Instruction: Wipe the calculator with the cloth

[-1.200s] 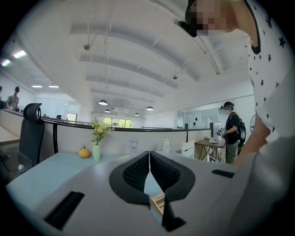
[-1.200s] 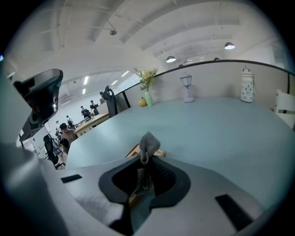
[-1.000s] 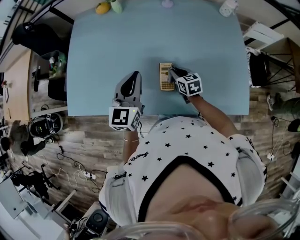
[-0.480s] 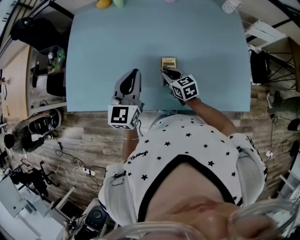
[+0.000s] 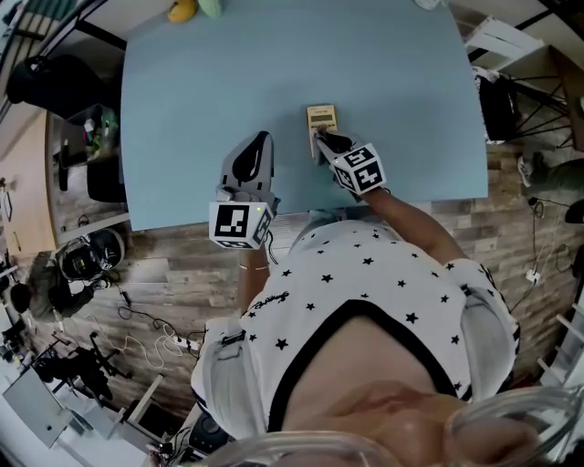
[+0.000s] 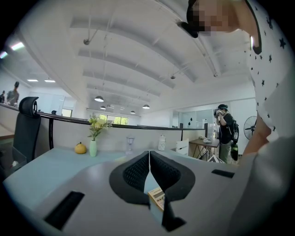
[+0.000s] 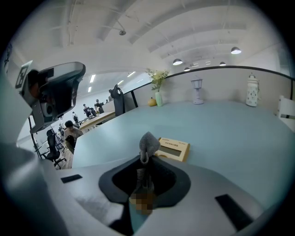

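Note:
A beige calculator [image 5: 321, 121] lies flat on the light blue table [image 5: 201, 109], also seen as the calculator [image 7: 172, 149] and the calculator [image 6: 157, 198]. My right gripper [image 5: 325, 140] is shut on a grey cloth [image 7: 148, 144], which bunches out past the jaw tips right over the calculator's near end; whether it touches I cannot tell. My left gripper [image 5: 260, 146] rests to the left of the calculator, its jaws closed together with nothing between them [image 6: 149, 159].
A yellow fruit [image 5: 182, 11] and a green vase [image 5: 211, 6] stand at the table's far edge; a vase with flowers [image 6: 93, 138], a glass and a white jar show there too. The table's near edge runs just under both grippers. People stand in the room beyond.
My right gripper with the cloth has slid from the calculator's right side onto its near end. The calculator now shows only its far half. The left gripper has stayed put.

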### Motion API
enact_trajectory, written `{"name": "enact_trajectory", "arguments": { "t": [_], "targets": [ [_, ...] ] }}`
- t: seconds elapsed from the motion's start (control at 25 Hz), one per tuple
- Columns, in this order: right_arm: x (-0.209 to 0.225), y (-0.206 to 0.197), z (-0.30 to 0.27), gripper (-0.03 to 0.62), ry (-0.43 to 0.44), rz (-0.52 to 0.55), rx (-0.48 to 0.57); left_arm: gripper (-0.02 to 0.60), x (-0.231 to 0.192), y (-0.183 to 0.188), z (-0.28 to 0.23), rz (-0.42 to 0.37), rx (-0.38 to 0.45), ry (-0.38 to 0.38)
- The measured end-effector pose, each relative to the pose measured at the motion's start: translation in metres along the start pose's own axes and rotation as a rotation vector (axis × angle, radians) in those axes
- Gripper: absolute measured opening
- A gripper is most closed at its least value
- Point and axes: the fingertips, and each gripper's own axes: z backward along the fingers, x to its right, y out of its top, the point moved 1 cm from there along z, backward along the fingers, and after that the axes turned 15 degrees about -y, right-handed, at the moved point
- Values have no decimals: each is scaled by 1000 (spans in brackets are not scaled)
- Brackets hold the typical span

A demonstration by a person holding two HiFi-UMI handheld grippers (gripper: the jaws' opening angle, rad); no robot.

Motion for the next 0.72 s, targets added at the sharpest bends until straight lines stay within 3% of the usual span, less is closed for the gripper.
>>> {"name": "enact_trajectory", "arguments": {
  "t": [0.36, 0.72],
  "targets": [
    [44, -11, 16, 48, -109, -82, -2, 31, 12, 6, -35, -25, -2, -100],
    [50, -20, 18, 48, -108, -94, -17, 31, 17, 9, -51, -30, -7, -122]
  ]
}}
